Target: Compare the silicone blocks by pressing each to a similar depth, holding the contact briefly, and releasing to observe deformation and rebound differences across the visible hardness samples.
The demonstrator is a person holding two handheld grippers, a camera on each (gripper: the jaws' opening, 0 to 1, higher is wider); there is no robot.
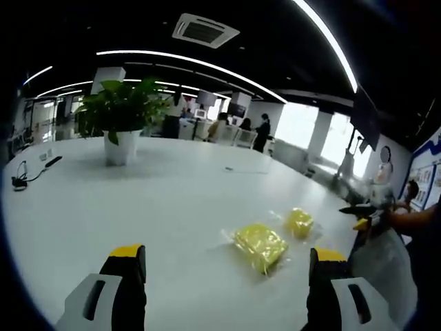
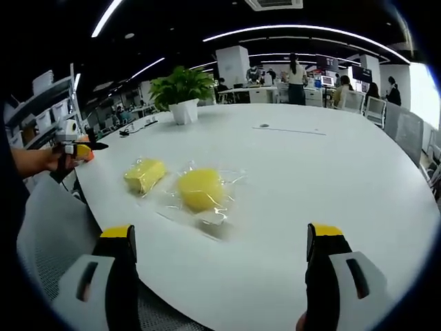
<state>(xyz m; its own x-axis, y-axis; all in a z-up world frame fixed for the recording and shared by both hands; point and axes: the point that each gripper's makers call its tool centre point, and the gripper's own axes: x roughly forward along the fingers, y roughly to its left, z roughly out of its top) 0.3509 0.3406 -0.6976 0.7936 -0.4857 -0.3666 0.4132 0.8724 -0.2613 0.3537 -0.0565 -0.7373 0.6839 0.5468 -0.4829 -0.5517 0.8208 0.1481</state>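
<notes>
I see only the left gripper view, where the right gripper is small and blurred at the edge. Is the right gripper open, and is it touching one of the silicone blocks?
Observer: It is open. In the right gripper view the right gripper has its fingers wide apart over the edge of the table. Nothing is between them, and it touches neither block.
Operator: Which block is nearer to it?
Observer: The rounder yellow block, in its clear wrap. The squarer yellow block lies beside it, toward the left gripper.
Operator: What stands behind my left gripper?
Observer: A shelf rack with boxes on it.
</notes>
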